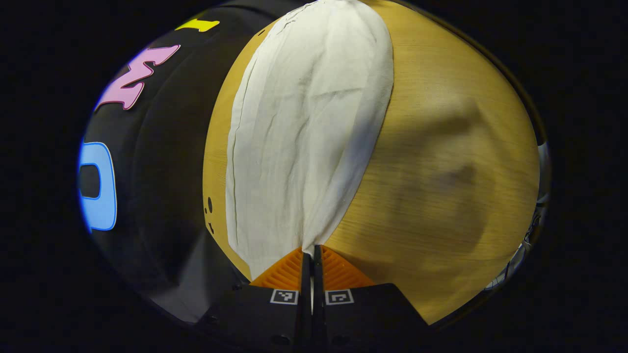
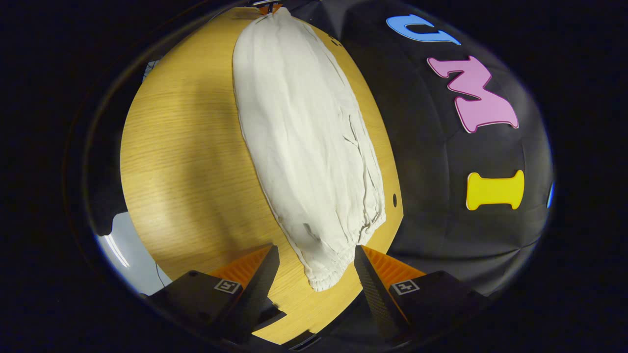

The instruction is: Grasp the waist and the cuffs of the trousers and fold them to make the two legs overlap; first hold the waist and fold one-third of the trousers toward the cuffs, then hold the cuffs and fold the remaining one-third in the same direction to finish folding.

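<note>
The left gripper [image 1: 312, 255] pinches one end of the pale trousers [image 1: 304, 132], its jaws all but closed on the cloth, while the right gripper [image 2: 316, 267] stands wide open around the gathered waist [image 2: 338, 255] on the wooden table [image 2: 186, 162].

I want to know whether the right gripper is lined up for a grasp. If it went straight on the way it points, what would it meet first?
Most likely the gathered end of the trousers, which lies between the open fingers of the right gripper, on the wooden table. Its height above the cloth is unclear.
</note>
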A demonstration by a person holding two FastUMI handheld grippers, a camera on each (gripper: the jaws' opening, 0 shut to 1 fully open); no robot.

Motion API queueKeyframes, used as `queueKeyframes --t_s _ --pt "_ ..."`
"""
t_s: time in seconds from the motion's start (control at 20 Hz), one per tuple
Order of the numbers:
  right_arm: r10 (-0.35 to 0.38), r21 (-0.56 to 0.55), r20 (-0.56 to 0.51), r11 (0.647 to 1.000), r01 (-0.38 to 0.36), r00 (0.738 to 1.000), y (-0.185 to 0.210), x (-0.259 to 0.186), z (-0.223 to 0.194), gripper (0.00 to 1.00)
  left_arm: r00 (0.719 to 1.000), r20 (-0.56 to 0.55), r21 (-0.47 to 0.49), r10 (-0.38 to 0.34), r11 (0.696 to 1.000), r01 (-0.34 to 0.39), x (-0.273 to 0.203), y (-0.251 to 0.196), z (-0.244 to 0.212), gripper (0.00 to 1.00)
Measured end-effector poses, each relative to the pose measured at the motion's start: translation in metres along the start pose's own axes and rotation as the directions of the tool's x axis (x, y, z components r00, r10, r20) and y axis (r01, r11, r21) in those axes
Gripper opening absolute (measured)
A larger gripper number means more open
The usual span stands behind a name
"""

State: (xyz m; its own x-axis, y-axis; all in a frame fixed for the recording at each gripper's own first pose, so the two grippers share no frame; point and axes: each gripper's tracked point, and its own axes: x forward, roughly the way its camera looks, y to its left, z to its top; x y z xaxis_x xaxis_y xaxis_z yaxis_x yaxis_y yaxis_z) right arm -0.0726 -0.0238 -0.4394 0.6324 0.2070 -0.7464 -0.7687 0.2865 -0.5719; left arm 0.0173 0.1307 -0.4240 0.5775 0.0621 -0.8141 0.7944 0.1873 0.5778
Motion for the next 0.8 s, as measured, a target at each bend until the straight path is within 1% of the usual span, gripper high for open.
queueKeyframes --t_s 0.1,0.2,0.25,0.3,0.35,0.4,0.45,0.5,0.55,0.65,0.7,0.75,0.8 --pt "-0.01 -0.032 0.022 0.999 0.01 1.0 -0.008 0.01 0.005 0.93 1.0 -0.006 -0.001 -0.005 1.0 0.005 -0.001 0.0 0.0 0.06" --pt "-0.004 -0.054 0.032 0.999 0.005 0.999 -0.012 0.024 0.009 0.92 1.0 -0.008 0.004 -0.003 1.0 0.003 -0.001 0.0 0.001 0.06" --pt "-0.006 -0.073 0.034 0.997 0.009 0.999 -0.016 0.029 0.011 0.96 1.0 -0.008 0.009 0.0 1.0 0.0 -0.001 0.0 0.001 0.06" --pt "0.01 -0.083 0.032 0.997 -0.007 0.999 -0.015 0.034 0.013 0.89 1.0 -0.01 0.016 0.005 1.0 -0.004 0.0 0.0 0.001 0.06" --pt "0.024 -0.083 0.025 0.996 -0.021 0.999 -0.012 0.039 0.012 0.78 1.0 -0.013 0.028 0.011 1.0 -0.01 0.0 0.0 0.001 0.06" --pt "0.068 -0.065 0.019 0.996 -0.067 0.997 -0.005 0.041 0.013 0.71 1.0 -0.018 0.041 0.018 0.999 -0.017 0.0 0.0 0.0 0.06" --pt "0.118 -0.027 -0.003 0.993 -0.118 0.993 0.006 0.042 0.011 0.5 0.999 -0.028 0.047 0.025 0.999 -0.024 0.0 0.0 0.0 0.06" --pt "0.114 -0.016 -0.015 0.993 -0.114 0.993 0.006 0.035 0.01 0.29 0.999 -0.034 0.04 0.03 0.999 -0.029 -0.001 0.0 0.0 0.06" --pt "0.117 -0.007 -0.023 0.993 -0.117 0.993 0.004 0.038 0.008 0.08 0.999 -0.036 0.015 0.034 0.999 -0.034 0.0 0.0 0.0 0.06" --pt "0.131 0.032 -0.033 0.991 -0.13 0.991 0.005 0.039 0.008 0.07 0.999 -0.033 -0.05 0.041 0.998 -0.043 0.0 0.0 0.001 0.06" --pt "0.147 0.051 -0.031 0.988 -0.146 0.989 0.005 0.037 0.01 0.07 0.999 -0.034 -0.066 0.036 0.997 -0.038 -0.001 0.0 0.001 0.06" --pt "0.142 0.065 -0.027 0.988 -0.14 0.989 0.0 0.036 0.011 0.07 0.999 -0.037 -0.092 0.024 0.995 -0.027 -0.002 -0.002 0.001 0.06" --pt "0.116 0.074 -0.011 0.991 -0.115 0.993 -0.01 0.029 0.015 0.05 0.999 -0.035 -0.135 0.007 0.991 -0.011 -0.003 -0.003 0.003 0.06"
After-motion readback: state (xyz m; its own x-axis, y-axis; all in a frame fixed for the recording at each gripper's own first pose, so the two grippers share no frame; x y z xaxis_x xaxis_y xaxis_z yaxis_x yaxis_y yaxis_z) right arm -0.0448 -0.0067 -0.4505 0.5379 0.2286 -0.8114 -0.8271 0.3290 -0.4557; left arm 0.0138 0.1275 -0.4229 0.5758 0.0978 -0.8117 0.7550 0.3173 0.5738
